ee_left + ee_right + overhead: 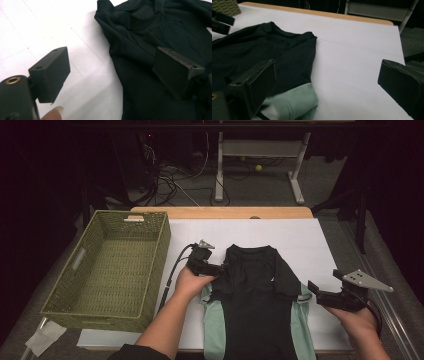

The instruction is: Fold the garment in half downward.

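Left gripper view shows the left gripper (110,72) wide over the black shirt (160,30) edge: lower it squarely, pinching one layer; right gripper (324,85) waits wide.

White-covered table (310,240) bears basket (107,270), mint shirt (215,320).

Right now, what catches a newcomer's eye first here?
The black T-shirt spread over a mint-green garment at the middle of the white table cover. The left gripper, jaws open, sits at the shirt's left shoulder edge; the right gripper waits open by its right sleeve. An empty green woven basket stands left.
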Motion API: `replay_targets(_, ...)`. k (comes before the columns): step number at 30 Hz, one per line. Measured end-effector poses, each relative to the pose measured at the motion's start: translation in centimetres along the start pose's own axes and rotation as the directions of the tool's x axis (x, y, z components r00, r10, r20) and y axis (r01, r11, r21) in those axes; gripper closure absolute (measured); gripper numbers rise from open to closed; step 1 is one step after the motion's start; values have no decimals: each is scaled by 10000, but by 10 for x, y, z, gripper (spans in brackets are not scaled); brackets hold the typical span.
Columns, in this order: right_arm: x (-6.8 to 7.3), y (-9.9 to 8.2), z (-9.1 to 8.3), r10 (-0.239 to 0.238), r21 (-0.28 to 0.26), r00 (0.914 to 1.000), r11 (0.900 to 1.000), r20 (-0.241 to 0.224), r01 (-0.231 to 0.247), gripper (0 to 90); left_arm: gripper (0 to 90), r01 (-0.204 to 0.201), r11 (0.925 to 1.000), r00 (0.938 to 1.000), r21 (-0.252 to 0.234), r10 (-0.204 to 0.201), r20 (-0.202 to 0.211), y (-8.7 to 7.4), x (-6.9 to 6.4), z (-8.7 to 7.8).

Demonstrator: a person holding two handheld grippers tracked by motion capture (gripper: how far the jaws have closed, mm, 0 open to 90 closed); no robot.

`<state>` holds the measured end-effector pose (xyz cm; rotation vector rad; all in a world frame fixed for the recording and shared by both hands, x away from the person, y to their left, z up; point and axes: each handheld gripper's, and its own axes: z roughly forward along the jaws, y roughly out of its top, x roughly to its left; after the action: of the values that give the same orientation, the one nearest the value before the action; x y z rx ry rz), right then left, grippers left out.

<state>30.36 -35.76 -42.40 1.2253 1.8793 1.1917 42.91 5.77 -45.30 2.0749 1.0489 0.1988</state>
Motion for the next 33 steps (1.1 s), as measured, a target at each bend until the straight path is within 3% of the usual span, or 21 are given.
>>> replay_targets(7,3,-1,-6,-120,-81,9999,9999,-117,119,37,126,-39,10000,9995,38,38,311,-2,-5,9)
replay_targets(10,1,-2,-1,-112,20,9999,9999,-105,112,42,150,-341,9993,9986,173,333,402,-3,-11,14)
replay_targets(13,-3,-2,10,-79,203,9999,9998,-78,81,53,184,-401,9971,9990,649,387,235,-3,-14,20)
replay_targets(14,-3,-1,15,-109,273,9999,9996,-92,111,61,245,-406,9960,9991,790,394,172,-4,-14,22)
replay_targets(16,-5,0,23,-212,437,9997,9988,-95,216,77,271,-491,9951,9987,859,498,-66,-5,-16,25)
replay_targets(18,-6,2,34,-296,630,9995,9976,-111,302,119,351,-564,9943,9967,905,614,-536,-5,-18,24)
replay_targets(22,-11,6,56,-275,1038,9994,9942,-218,297,185,597,-410,9951,9984,902,444,-359,-4,-20,23)
replay_targets(25,-11,10,70,-226,1265,9991,9916,-356,269,244,725,-427,9954,9986,856,451,-262,-4,-23,24)
replay_targets(33,-4,27,106,25,1805,9959,9835,-910,141,386,777,234,9993,9987,275,-221,-466,-6,-15,14)
